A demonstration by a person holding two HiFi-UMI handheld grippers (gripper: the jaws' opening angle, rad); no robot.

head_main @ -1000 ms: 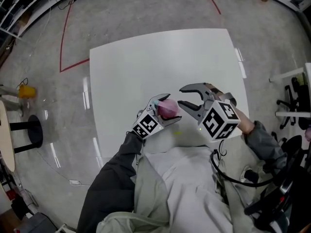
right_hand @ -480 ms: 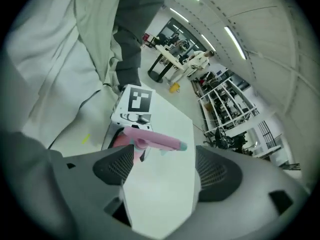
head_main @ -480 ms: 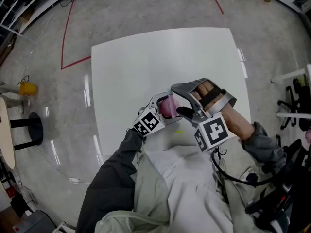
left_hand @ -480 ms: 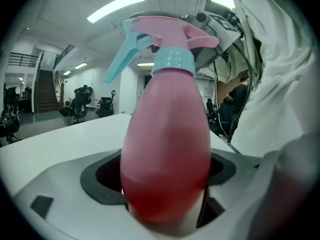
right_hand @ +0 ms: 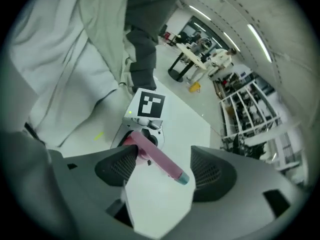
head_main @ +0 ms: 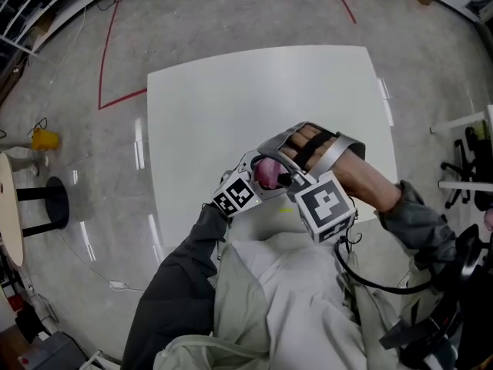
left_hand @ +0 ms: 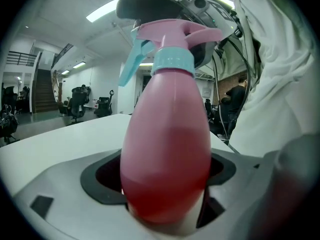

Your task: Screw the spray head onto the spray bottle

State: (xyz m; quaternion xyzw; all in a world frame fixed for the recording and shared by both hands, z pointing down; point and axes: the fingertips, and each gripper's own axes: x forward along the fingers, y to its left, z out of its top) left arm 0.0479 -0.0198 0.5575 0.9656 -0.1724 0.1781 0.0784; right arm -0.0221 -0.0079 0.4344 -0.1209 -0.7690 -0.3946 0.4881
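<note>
A pink spray bottle (left_hand: 167, 154) with its pink and teal spray head (left_hand: 170, 39) seated on the neck stands upright in my left gripper (head_main: 267, 177), which is shut on the bottle's belly. The gripper holds it just above the near edge of the white table (head_main: 254, 91). My right gripper (head_main: 279, 163) hangs over the bottle's top, pointing steeply down. Its jaws have just been opening and now stand wide. In the right gripper view the spray head (right_hand: 157, 156) lies between the pads (right_hand: 207, 171), with a gap on the right side.
The person's torso in pale clothing (head_main: 285, 299) presses close to the table's near edge. A red tape line (head_main: 104, 68) runs over the floor at the left, near a yellow object (head_main: 44, 139) and a black stool (head_main: 42, 206). Office chairs (head_main: 462, 168) stand at the right.
My right gripper has swung left from beside the bottle to above it and rolled over, so its marker cube now faces the camera. The left gripper and bottle have stayed put.
</note>
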